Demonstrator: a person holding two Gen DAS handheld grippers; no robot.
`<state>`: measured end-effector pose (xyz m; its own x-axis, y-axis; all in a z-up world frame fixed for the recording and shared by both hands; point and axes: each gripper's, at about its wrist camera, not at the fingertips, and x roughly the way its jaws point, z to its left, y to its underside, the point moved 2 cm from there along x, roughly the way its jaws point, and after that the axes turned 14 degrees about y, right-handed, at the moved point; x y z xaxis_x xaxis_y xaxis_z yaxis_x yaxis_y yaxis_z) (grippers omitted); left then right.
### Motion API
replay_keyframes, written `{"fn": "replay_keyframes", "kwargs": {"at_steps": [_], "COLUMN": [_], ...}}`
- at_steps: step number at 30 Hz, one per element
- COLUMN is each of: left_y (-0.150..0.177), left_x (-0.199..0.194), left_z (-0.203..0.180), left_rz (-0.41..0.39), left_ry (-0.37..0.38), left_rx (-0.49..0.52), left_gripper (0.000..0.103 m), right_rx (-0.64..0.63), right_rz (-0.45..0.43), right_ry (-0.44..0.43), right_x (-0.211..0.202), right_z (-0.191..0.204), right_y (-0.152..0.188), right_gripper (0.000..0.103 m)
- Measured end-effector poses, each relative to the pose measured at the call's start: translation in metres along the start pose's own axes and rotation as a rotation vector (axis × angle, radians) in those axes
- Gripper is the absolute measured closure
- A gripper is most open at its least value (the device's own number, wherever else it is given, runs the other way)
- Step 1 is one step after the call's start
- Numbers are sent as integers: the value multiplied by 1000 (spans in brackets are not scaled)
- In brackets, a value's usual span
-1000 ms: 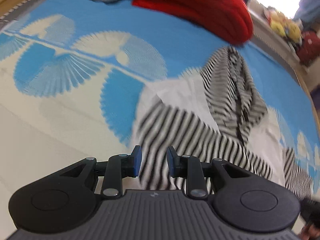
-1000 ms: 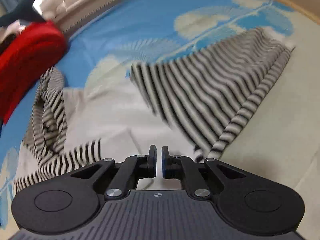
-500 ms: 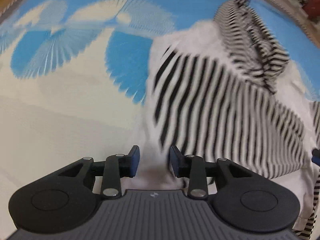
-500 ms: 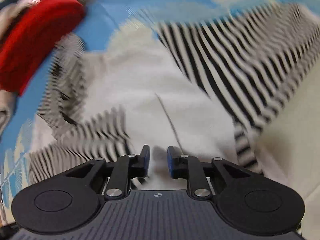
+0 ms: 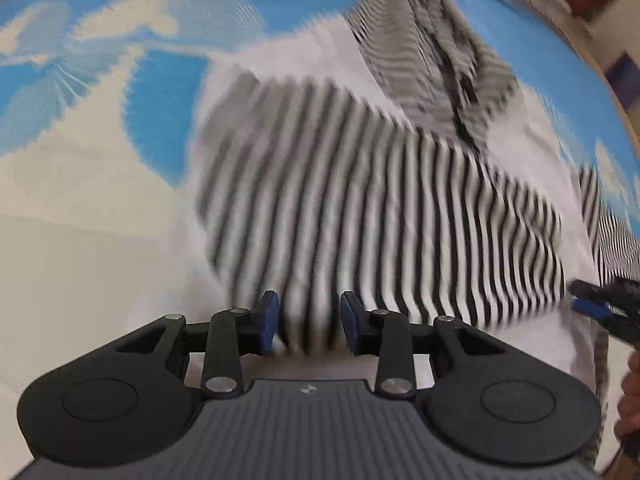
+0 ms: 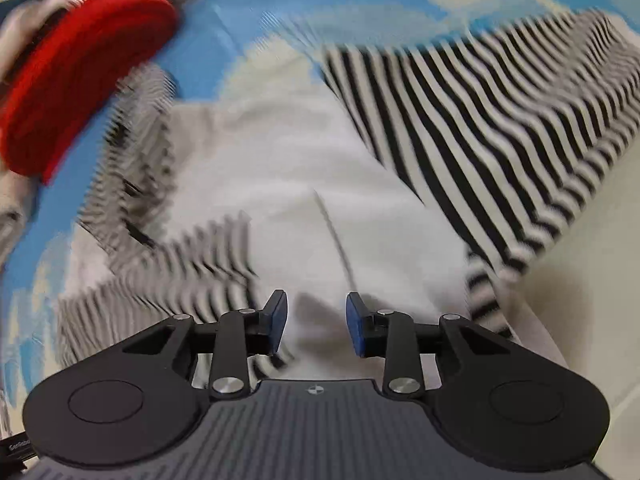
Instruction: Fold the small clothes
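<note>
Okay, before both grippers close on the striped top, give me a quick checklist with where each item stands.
1. Left gripper jaws apart: ok; no recent widening.
2. Right gripper jaws apart: ok, they have just been opening.
3. Striped top under left jaws: ok, striped fabric.
4. Fabric under right jaws: ok, the white panel.
5. Pads touching cloth: cannot tell, blurred.
6. Red cushion clear of both grippers: ok.
</note>
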<state>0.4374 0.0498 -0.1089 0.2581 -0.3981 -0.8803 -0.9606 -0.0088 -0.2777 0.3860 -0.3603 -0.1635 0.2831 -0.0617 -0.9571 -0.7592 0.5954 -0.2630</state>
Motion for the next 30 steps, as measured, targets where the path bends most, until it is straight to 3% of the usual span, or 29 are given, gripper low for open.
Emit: {"fn": "replay_keyframes", "kwargs": {"at_steps": [2,4,8,11,13,16,20,25,28,30], "left_y": [10,11,2,3,1,-4,-9,-7,-6,-6], "left_x": [16,16,0,23,20,1,-14,-15,-11,-8], "left_z": [-2,-6,-8,-7,-13,-28,-56,-82,-94,-97], "left_rz": [54,47,-34,44,29,-42,-110,-126,-128,-127], "left_ry": [-44,-68,-21,-90,-101,-62,-93,-87,-73,-71], "left_rx": [49,84,49,41,52,71,159,207,220,221], "left_gripper": [65,64,64,64,63,58,58,58,58,58], "right_rx": [24,28,6,27,52,80,102,200,289,346], "right_rz": [4,-17,-68,-62,-77,-125,-232,-288,-289,-311], "right_ry": [-14,-33,-51,-34,-34,-38,-36,-4,-6,16], "right_x": [-3,-10,-21,-20,-21,-32,-52,-57,-58,-59], "right_z": [-4,-3,-6,-22,-32,-50,-85,-146,-190,-214], "right_y": [-1,-4,-12,-17,-24,-38,-57,-84,-99,-106], "right_gripper": [70,69,66,66,66,66,66,66,90,91]}}
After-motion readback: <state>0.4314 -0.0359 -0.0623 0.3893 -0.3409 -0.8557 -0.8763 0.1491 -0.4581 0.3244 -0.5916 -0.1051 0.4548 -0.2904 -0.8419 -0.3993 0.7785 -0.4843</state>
